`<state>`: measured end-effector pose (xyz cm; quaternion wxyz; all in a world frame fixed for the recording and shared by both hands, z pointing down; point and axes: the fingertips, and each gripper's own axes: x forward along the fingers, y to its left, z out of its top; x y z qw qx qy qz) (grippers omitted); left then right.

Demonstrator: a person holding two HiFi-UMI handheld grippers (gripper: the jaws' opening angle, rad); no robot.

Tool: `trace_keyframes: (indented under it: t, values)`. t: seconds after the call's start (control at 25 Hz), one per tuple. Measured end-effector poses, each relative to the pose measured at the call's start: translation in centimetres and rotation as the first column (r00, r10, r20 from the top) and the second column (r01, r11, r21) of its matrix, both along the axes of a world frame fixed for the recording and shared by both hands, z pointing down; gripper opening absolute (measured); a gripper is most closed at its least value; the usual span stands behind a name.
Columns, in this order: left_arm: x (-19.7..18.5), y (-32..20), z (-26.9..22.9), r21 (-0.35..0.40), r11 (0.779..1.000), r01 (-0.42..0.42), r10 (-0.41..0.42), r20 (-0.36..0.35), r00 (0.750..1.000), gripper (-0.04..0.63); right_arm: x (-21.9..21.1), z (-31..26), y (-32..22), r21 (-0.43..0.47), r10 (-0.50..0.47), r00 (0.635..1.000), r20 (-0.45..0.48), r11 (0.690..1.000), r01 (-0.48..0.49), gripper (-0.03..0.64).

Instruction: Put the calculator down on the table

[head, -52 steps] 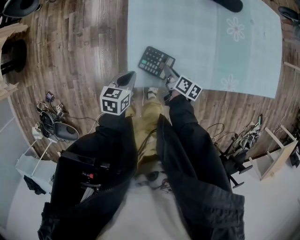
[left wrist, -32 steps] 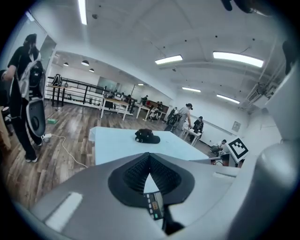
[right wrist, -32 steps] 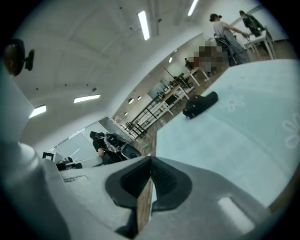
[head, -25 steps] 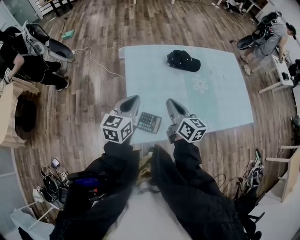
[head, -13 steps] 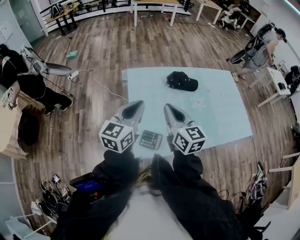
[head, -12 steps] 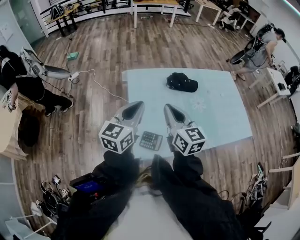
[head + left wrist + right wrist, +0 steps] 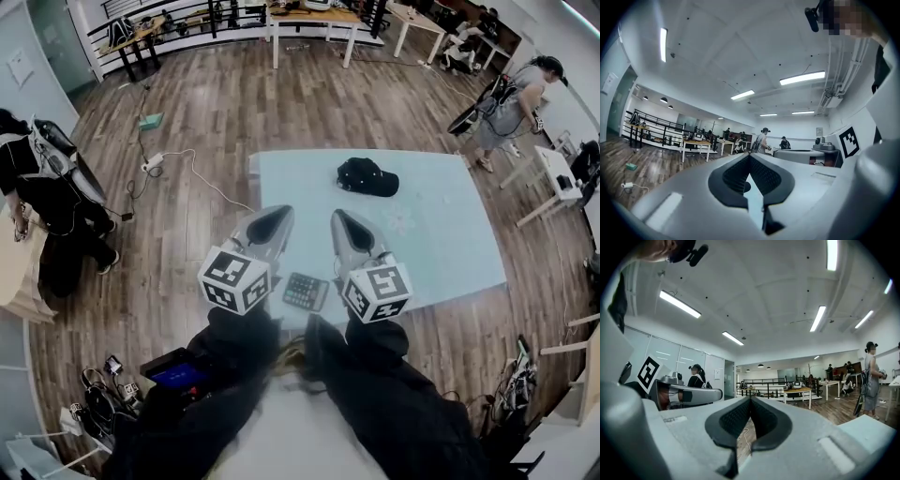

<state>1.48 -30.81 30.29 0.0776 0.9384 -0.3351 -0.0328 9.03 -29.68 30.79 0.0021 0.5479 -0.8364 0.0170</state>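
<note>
Calculator (image 7: 306,292) lies on table (image 7: 431,225), untouched, between left hand-held gripper (image 7: 270,223) and right hand-held gripper (image 7: 344,225), both closed and empty.

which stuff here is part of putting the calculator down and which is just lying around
Job:
calculator
table
left gripper
right gripper

Lying about:
cap on the table
power strip on the floor

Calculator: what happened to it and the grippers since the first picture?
The right gripper was down at the calculator before; now it and the left gripper are lifted away, both shut and empty. The calculator lies on the table as before, and the black cap too.
</note>
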Motion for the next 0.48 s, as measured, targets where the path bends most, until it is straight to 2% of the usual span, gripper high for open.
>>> trace_keyframes:
  t: [0.48]
  values:
    - [0.47,0.57,-0.33,0.026,1.0,-0.008,0.007,0.043,0.999,-0.003,-0.42,-0.57,0.45,0.023,0.013,1.0,-0.027,1.0,-0.013,-0.001]
